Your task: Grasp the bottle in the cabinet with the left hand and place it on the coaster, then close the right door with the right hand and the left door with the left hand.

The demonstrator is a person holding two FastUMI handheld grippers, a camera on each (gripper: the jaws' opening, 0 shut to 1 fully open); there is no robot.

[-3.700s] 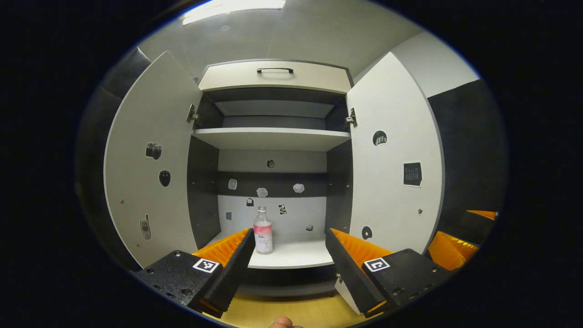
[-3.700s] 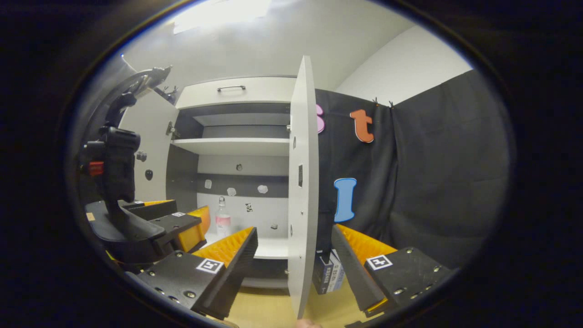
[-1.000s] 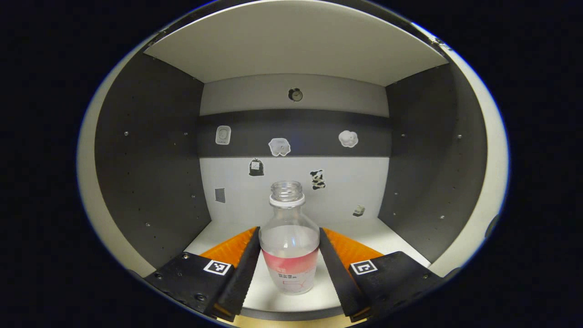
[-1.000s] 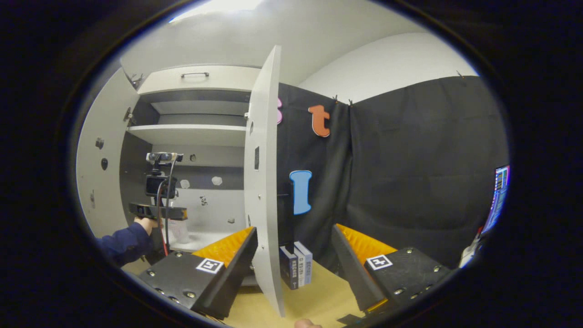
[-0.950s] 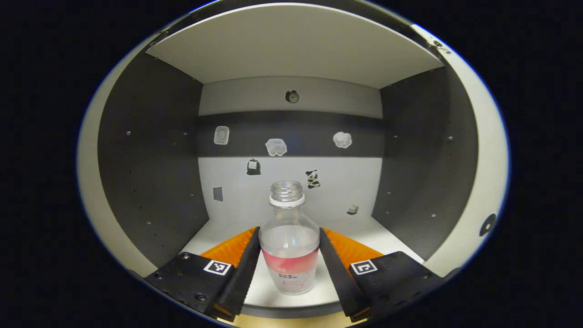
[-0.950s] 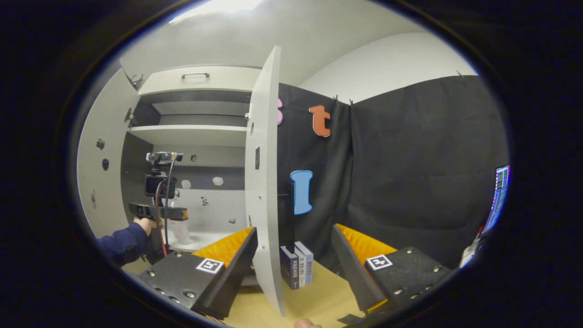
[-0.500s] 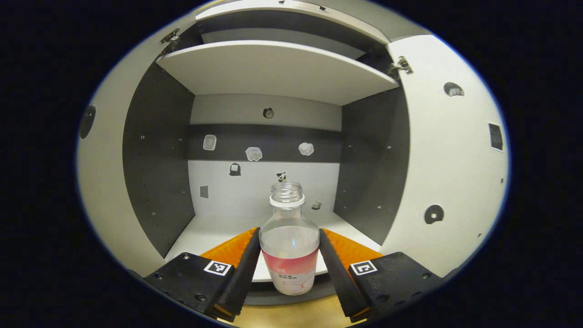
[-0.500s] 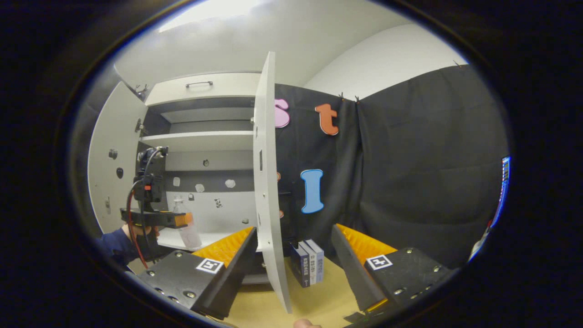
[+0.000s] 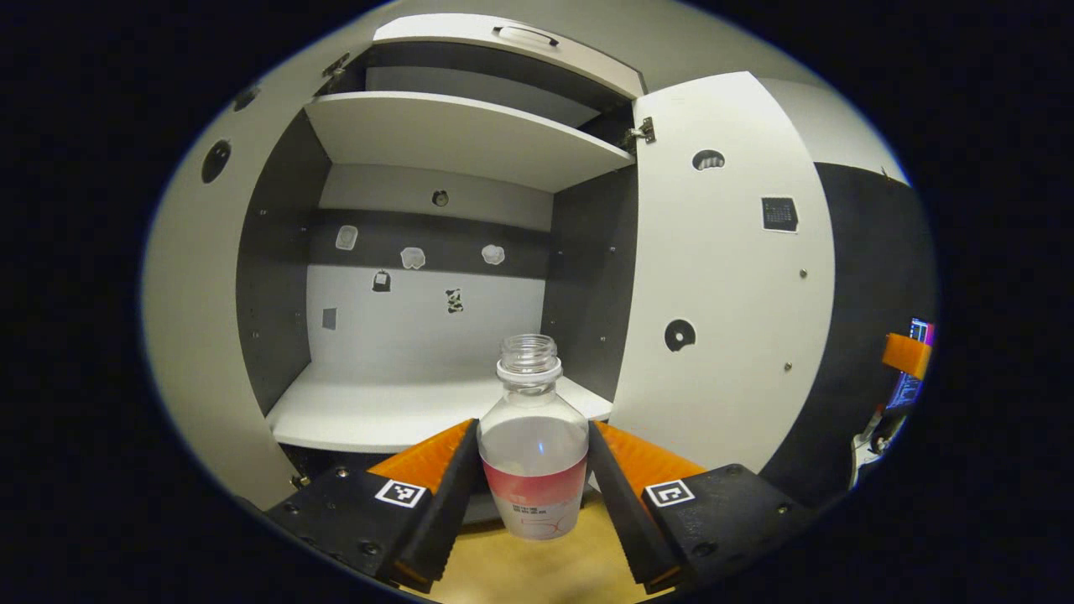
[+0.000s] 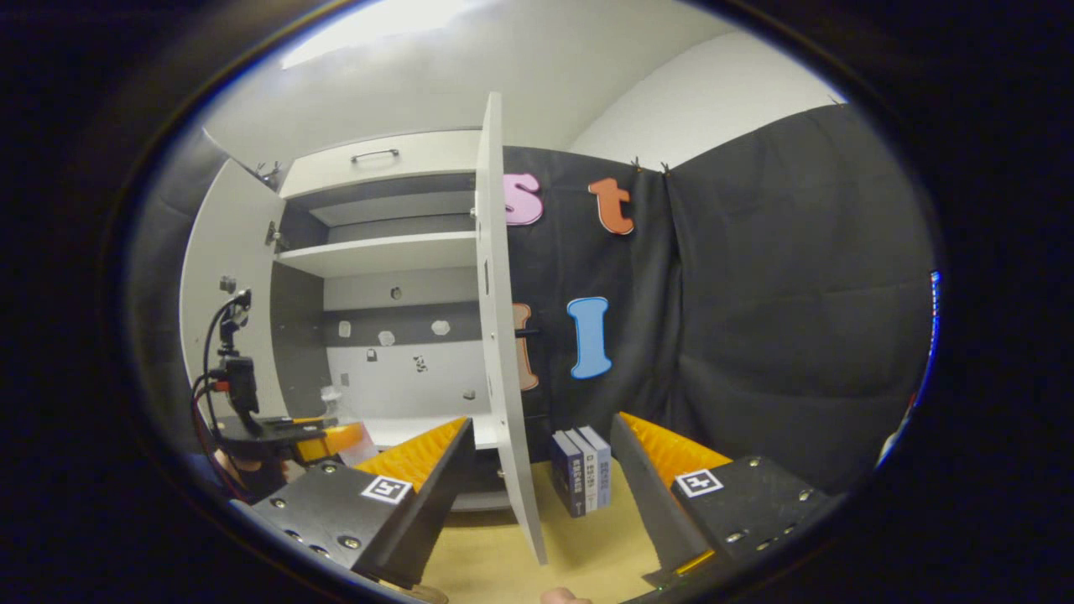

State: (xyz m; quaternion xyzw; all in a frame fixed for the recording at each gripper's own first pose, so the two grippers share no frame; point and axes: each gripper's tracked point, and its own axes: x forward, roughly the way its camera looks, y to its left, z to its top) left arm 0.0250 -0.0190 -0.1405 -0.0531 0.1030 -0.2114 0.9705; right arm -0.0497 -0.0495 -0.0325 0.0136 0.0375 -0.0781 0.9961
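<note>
A clear bottle (image 9: 533,445) with a pink label and no cap stands upright between the fingers of my left gripper (image 9: 533,429), which is shut on its body. The bottle hangs off the shelf, out in front of the cabinet's lower shelf (image 9: 394,411) and above the wooden table (image 9: 537,570). Both white doors stand open: the right door (image 9: 722,277) and the left door (image 9: 189,277). In the right gripper view my right gripper (image 10: 541,426) is open, and the right door (image 10: 497,294) shows edge-on between its fingers. The left gripper (image 10: 289,432) with the bottle's top (image 10: 331,394) appears at the far left.
Three books (image 10: 581,470) stand on the wooden table (image 10: 495,562) behind the right door, against the black cloth wall. An upper shelf (image 9: 461,134) and a drawer with a handle (image 9: 524,33) sit above. A lit screen (image 9: 910,377) is far right.
My left gripper has drawn back out of the cabinet with the bottle and turned rightward; the bottle has left the shelf. The right gripper has shifted only slightly.
</note>
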